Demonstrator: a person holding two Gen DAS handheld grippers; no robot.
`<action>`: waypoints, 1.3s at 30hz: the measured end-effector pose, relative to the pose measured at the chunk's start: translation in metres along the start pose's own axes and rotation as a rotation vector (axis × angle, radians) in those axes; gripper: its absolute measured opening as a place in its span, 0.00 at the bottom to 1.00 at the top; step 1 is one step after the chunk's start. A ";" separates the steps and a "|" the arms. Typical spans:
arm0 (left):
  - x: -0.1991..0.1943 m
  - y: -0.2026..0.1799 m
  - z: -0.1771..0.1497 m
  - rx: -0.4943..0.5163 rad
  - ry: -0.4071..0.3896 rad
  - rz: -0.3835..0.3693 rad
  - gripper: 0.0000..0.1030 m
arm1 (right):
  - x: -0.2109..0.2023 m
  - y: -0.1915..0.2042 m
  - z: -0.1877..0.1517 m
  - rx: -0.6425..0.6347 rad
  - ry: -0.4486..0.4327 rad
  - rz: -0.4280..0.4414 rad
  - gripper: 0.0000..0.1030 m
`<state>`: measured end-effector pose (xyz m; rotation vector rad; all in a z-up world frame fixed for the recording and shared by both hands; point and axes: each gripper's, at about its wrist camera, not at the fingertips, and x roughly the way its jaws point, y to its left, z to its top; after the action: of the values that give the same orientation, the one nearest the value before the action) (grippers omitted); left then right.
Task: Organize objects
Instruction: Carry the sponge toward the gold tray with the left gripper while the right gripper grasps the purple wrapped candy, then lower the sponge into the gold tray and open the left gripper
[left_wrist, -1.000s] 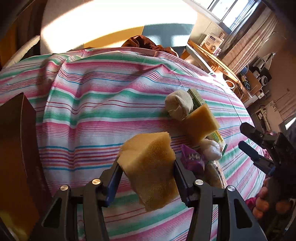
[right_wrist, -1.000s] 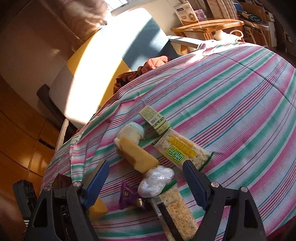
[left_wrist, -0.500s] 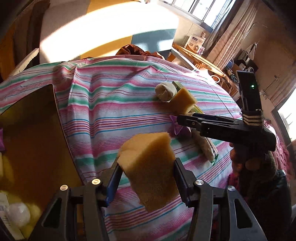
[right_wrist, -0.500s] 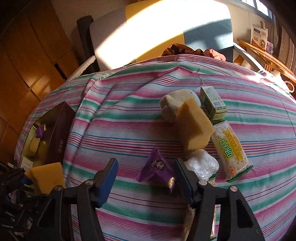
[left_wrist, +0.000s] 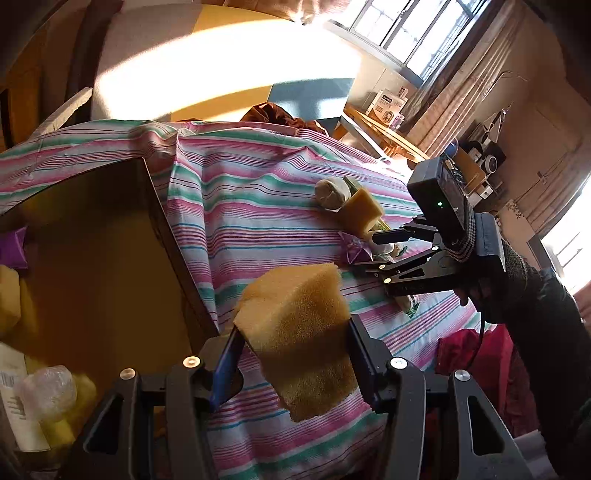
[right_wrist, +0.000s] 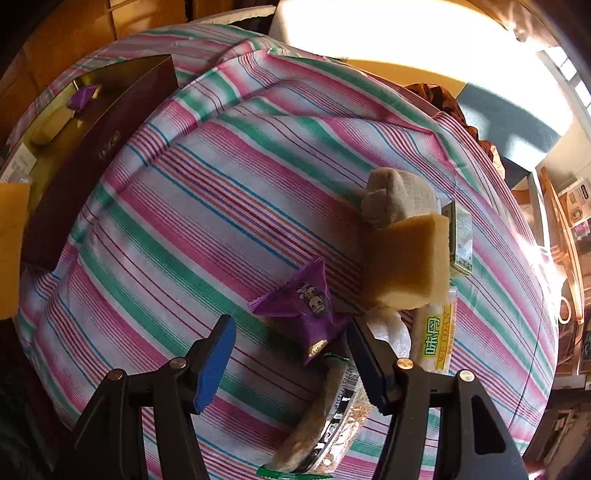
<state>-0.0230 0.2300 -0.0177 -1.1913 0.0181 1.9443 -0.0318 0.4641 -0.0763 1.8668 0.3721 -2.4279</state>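
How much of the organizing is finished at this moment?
Partly done: the box already holds a purple packet and sponge. The left gripper holds another sponge. The open right gripper nears the purple snack; cracker packs remain.

A: Right tool (right_wrist: 288, 354): jaws apart, nothing between them, low over the striped cloth (right_wrist: 192, 206).

B: Closest item?

A: Purple snack packet (right_wrist: 308, 306), just ahead of the blue pads (right_wrist: 216, 363). Beyond it a yellow sponge (right_wrist: 410, 262) leaning against a rolled beige sock (right_wrist: 399, 197).

B: Far left?

A: Dark box (right_wrist: 107, 144), open, holding another purple packet (right_wrist: 85, 95).
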 end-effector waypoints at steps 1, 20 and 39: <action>-0.002 0.001 -0.001 -0.004 -0.002 0.000 0.54 | 0.007 0.001 0.002 -0.020 0.024 -0.005 0.61; -0.047 0.042 -0.014 -0.105 -0.082 0.065 0.55 | 0.019 0.009 -0.017 0.365 -0.139 0.041 0.39; -0.080 0.181 0.021 -0.287 -0.121 0.314 0.56 | 0.029 0.012 -0.009 0.331 -0.151 0.016 0.39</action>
<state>-0.1408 0.0694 -0.0167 -1.3144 -0.1502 2.3521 -0.0291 0.4569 -0.1079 1.7652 -0.0590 -2.7338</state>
